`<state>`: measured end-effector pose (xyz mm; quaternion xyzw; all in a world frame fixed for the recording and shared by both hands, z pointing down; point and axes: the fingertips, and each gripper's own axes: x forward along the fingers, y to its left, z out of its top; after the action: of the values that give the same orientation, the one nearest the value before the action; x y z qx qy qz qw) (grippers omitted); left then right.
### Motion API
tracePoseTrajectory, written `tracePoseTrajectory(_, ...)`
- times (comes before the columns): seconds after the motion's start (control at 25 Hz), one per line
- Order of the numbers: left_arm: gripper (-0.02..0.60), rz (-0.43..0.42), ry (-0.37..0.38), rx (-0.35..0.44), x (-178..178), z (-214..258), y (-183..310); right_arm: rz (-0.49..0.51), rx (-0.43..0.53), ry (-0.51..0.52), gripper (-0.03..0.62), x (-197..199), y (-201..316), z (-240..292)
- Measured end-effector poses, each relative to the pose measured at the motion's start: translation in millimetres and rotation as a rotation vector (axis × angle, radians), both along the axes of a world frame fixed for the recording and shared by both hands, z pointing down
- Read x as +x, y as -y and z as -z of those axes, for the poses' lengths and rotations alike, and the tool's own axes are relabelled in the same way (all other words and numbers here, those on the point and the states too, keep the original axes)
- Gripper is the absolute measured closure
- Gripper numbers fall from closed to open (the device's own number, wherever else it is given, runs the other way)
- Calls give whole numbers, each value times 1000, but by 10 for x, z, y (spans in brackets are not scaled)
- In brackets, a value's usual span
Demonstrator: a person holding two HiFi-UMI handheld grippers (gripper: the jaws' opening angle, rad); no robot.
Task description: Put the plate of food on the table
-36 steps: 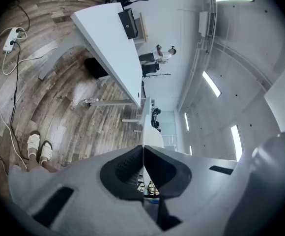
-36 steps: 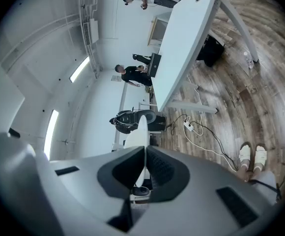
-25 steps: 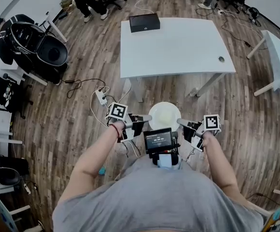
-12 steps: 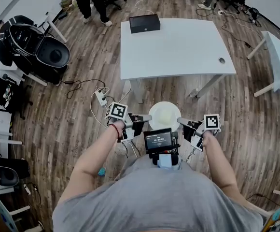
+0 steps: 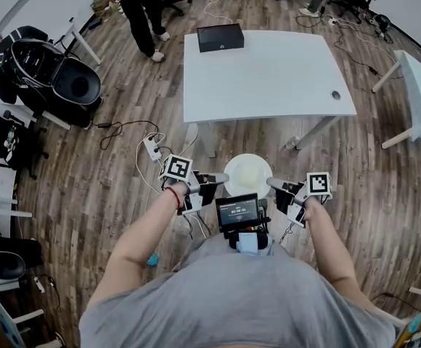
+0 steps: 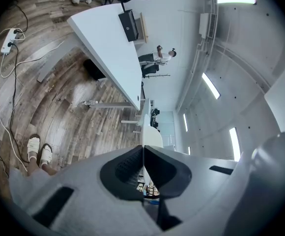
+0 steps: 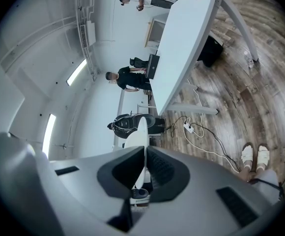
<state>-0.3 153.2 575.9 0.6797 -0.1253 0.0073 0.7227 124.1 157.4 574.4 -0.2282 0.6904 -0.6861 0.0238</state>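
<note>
Left hand-held gripper (image 5: 220,177) is clamped on the left rim of the white plate (image 5: 248,174); in the left gripper view its two dark pads meet on the rim, which shows edge-on as a thin white line between them. Right hand-held gripper (image 5: 271,183) is clamped likewise on the opposite rim, and the right gripper view shows the rim pinched between its pads. Plate is held level between the two, in front of the holder's chest and above the wooden floor (image 5: 109,187), resting on nothing. Its surface carries something pale (too small and washed out to identify). White table (image 5: 268,71) stands ahead of the plate and well apart from it; it carries a black box (image 5: 221,37) near its far left corner. A small screen (image 5: 238,210) sits on the holder's chest just below the plate. A white power strip (image 5: 152,147) with trailing cables lies on the floor to the left of the table's near edge. A person (image 5: 141,6) in dark clothing stands beyond the table's far left corner. The holder's sandalled feet (image 6: 39,151) show at the lower left of the left gripper view.
</note>
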Motion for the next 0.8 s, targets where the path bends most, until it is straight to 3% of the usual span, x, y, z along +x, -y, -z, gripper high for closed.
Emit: tracePoseTrajectory(0.8, 555, 48, 5, -8, -276, -36, 458, 51, -3, -2, 556, -292, 548, -78)
